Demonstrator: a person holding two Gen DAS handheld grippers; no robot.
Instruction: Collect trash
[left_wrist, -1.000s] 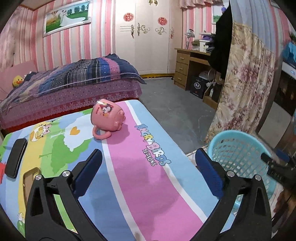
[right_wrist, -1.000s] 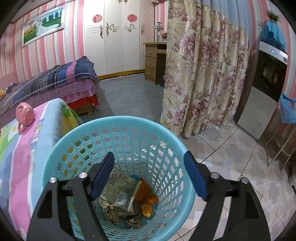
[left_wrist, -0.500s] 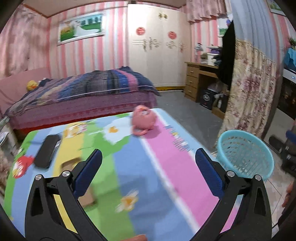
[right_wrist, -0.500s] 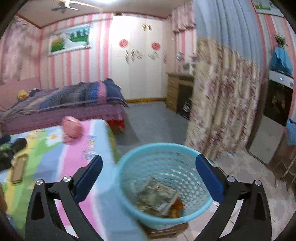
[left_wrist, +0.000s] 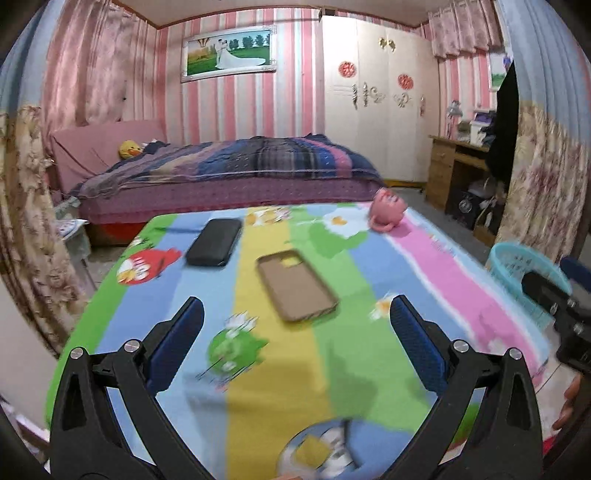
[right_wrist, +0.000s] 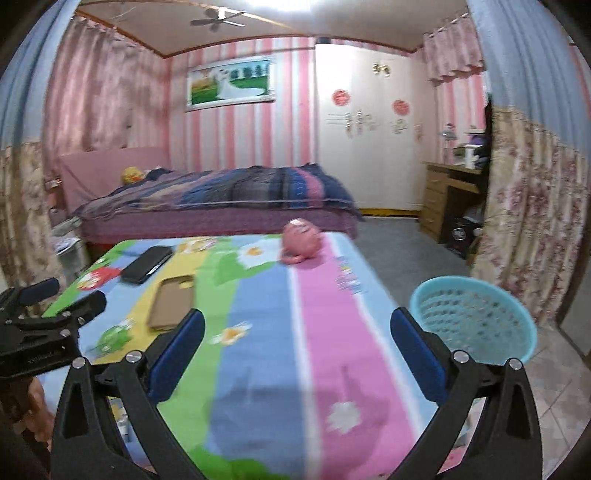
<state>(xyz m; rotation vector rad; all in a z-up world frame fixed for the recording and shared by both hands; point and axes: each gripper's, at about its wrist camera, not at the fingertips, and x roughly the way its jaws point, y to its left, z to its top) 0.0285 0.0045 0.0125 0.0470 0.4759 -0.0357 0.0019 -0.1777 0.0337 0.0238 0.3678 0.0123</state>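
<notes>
**Trash basket beside the table, both grippers empty**

Trash goes into the round turquoise perforated plastic basket (right_wrist: 476, 321), which stands on the floor just off the table's right edge, within easy reach; its contents are hidden here. Left gripper (left_wrist: 295, 339) and right gripper (right_wrist: 297, 341) hover over the striped cartoon-print tablecloth (right_wrist: 317, 332), jaws spread wide, holding nothing. No trash is discernible on the cloth.

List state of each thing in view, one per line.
left tool: open, nothing held
right tool: open, nothing held
pink mug: tipped on its side on the table
brown phone case: lying flat, hollow side up
black phone: lying flat
blue basket: upright on the floor beside the table
wardrobe: doors shut
</notes>
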